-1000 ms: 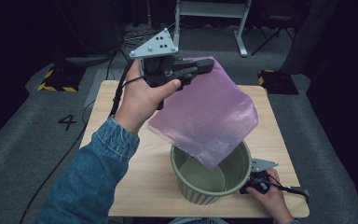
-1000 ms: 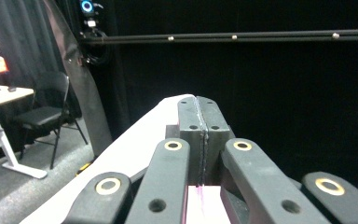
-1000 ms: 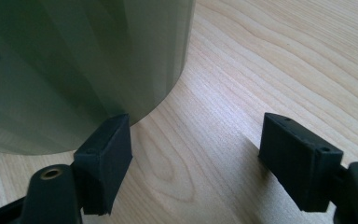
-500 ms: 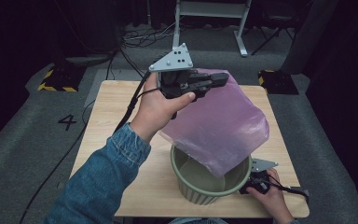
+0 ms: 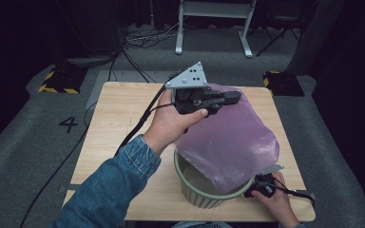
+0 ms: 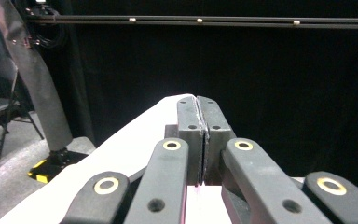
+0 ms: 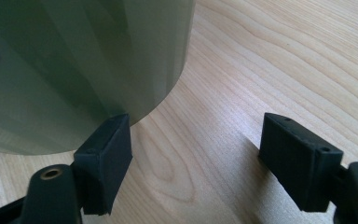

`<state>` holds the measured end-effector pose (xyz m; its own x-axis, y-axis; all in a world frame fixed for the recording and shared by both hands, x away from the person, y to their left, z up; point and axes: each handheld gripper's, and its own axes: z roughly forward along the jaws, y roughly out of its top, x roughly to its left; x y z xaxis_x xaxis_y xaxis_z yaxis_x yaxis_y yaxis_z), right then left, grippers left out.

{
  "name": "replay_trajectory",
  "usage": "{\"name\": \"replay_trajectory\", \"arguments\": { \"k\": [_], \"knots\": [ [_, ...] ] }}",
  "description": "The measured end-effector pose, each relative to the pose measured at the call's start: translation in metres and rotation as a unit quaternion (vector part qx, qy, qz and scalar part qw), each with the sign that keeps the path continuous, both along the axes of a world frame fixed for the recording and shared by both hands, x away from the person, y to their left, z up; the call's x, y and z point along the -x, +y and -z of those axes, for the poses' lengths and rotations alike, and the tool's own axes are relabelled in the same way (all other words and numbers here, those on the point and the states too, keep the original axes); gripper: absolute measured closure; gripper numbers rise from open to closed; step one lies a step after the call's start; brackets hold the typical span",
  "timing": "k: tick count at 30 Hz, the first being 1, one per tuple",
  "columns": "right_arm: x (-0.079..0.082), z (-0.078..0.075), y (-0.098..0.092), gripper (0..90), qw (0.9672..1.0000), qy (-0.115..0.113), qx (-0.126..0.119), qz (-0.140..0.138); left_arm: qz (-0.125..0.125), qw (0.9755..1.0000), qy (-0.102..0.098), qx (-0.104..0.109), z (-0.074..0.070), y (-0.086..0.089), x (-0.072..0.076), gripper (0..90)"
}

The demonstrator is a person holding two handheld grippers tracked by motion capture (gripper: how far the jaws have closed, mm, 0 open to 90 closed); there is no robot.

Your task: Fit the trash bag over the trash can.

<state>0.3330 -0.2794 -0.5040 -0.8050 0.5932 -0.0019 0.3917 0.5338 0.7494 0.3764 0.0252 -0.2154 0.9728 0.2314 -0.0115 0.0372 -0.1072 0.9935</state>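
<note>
Bag lower over bin

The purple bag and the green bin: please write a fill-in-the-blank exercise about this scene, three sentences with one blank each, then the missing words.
1. The left tongs are shut on the edge of the purple ____, whose lower end hangs into the green bin.
2. The bin stands on a ____ table.
3. The right tongs sit beside the bin's wall with their jaws ____, holding nothing.

Missing words: bag; wooden; open
</note>
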Motion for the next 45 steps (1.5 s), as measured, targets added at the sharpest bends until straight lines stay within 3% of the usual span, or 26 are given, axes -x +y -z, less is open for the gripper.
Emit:
{"name": "replay_trajectory", "arguments": {
  "k": [11,24,34,39,45],
  "knots": [
    [0.001,0.0,-0.001,25.3,1.0,0.0,0.0,-0.002,0.0,0.9998,0.007,-0.02,0.024,-0.004,0.002,88.4],
    [0.001,0.0,-0.001,25.3,1.0,0.0,0.0,-0.002,-0.015,0.999,0.027,-0.031,0.055,0.018,0.003,88.1],
    [0.001,0.0,-0.001,25.3,1.0,0.0,0.0,-0.002,-0.011,0.9971,0.022,-0.072,0.082,0.027,0.009,87.9],
    [0.001,0.0,-0.001,25.3,1.0,0.0,0.0,-0.002,-0.016,0.9936,0.036,-0.106,0.097,0.03,0.009,87.2],
    [0.001,0.0,-0.001,25.3,1.0,0.0,0.0,-0.002,-0.023,0.9889,0.063,-0.133,0.112,0.034,0.007,87.2]
  ]
}}
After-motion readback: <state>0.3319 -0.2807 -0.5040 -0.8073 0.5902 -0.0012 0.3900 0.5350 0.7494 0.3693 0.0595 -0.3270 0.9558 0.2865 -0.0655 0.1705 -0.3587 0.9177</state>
